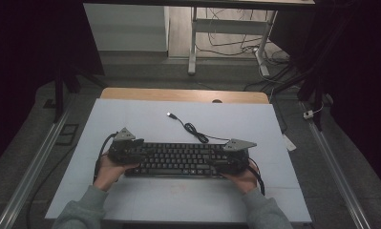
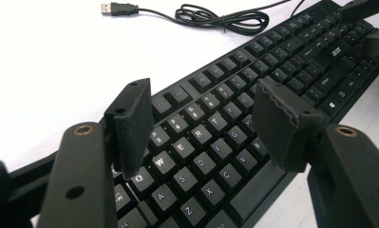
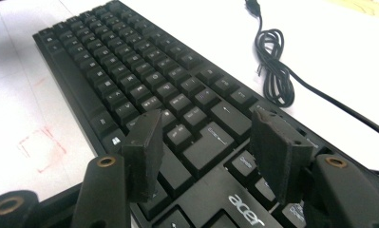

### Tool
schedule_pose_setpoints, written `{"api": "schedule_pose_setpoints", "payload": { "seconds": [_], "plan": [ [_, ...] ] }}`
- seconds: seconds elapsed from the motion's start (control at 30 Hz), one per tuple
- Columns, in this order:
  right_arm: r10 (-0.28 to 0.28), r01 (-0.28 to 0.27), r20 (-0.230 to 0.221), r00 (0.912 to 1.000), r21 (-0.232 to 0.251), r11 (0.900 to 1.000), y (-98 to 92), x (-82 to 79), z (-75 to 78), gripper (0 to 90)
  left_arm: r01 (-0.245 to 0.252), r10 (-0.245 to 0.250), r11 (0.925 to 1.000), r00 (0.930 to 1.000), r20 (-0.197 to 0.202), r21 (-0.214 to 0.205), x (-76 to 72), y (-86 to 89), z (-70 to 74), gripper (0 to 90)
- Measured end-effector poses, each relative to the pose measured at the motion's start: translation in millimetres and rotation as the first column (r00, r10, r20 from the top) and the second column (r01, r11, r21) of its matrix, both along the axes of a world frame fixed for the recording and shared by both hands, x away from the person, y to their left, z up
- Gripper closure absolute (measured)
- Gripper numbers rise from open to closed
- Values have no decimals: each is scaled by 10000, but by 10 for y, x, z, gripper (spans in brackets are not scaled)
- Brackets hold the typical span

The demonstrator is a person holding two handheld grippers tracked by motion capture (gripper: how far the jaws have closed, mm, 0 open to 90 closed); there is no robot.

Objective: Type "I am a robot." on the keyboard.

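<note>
A black keyboard (image 1: 178, 160) lies on the white sheet (image 1: 131, 119), its coiled cable (image 1: 195, 131) running back to a loose USB plug (image 1: 170, 115). My left gripper (image 1: 141, 149) hovers over the keyboard's left end. In the left gripper view it (image 2: 203, 95) stands open above the letter keys (image 2: 196, 137), with nothing between the pads. My right gripper (image 1: 217, 162) is at the keyboard's right end. In the right gripper view it (image 3: 206, 126) is open over the keys beside the logo (image 3: 246, 209), holding nothing. Each gripper is held by a hand.
The sheet covers a wooden table whose far edge (image 1: 178, 94) shows behind it. A faint red square mark (image 3: 40, 147) is on the sheet in front of the keyboard. Metal rails (image 1: 30, 171) run along both sides, and desk legs (image 1: 193, 47) stand beyond.
</note>
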State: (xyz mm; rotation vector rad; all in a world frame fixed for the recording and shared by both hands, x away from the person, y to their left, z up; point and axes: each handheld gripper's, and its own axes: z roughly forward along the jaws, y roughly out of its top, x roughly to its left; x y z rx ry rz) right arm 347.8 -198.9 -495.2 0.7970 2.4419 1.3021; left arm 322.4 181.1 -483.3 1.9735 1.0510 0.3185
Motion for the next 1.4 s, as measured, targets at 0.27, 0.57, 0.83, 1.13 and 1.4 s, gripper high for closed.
{"api": "schedule_pose_setpoints", "payload": {
  "seconds": [0.27,0.57,0.83,1.13,1.4],
  "plan": [
    [178,-178,26,9998,191,9997,85,10,54,454,60,-59,9999,10000,-66,116,12,-14,-17,379],
    [285,-279,-249,9993,220,9994,263,69,68,457,153,-148,9995,9998,-163,269,28,-47,-40,369],
    [616,-615,-198,9979,81,9981,471,110,80,490,144,-138,9994,9998,-169,322,29,-53,-45,366],
    [808,-804,-455,9957,121,9967,641,213,80,630,165,-158,9990,9997,-164,411,37,-63,-55,362],
    [1251,-1265,-499,9909,-252,9917,783,230,30,809,209,-200,9986,9996,-195,482,40,-83,-64,360]
  ]
}}
